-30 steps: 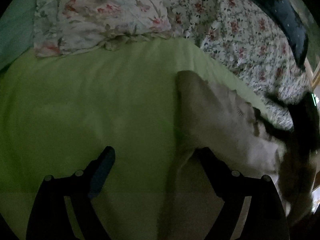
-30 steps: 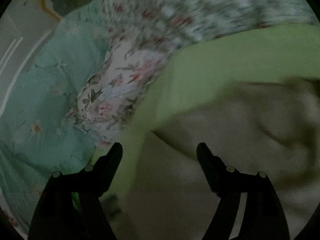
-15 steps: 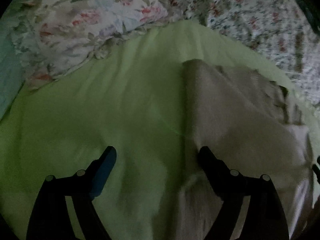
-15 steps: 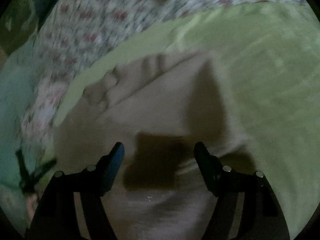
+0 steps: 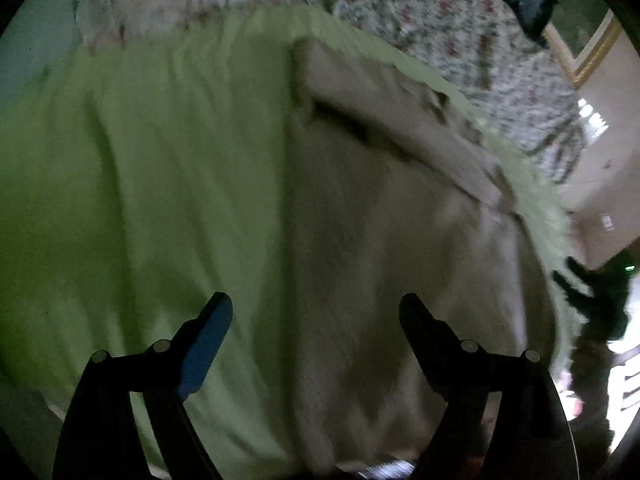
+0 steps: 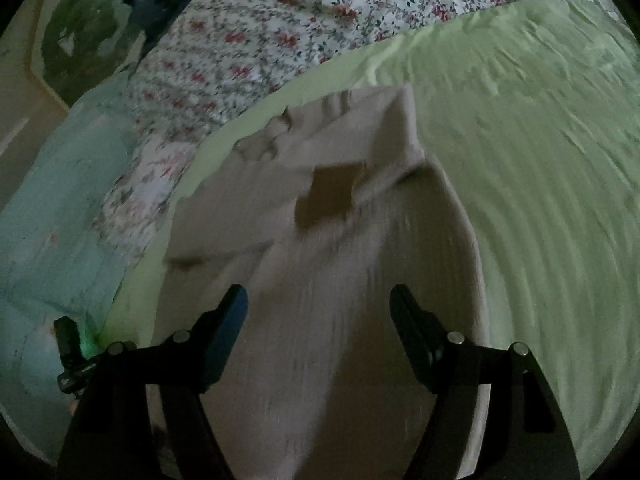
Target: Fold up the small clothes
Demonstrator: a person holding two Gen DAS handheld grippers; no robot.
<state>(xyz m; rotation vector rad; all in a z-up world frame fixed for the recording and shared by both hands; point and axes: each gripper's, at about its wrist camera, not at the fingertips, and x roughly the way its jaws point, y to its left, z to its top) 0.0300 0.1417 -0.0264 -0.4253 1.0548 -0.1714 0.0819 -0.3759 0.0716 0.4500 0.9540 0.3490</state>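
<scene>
So the beige garment (image 6: 320, 240) is lying spread on the lime green sheet (image 6: 540, 160) of the bed, with its gathered waistband end up toward the floral quilt (image 6: 260, 40) and a darker square patch showing near the middle. The right gripper (image 6: 318, 306) hangs over the garment with jaws spread wide, nothing pinched. The left gripper (image 5: 316, 316) is also spread and empty, straddling the garment's edge where it meets the sheet.

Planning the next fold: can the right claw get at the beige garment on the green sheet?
Probably yes. The right claw is open above the beige garment, with nothing lying between them on the green sheet.
</scene>
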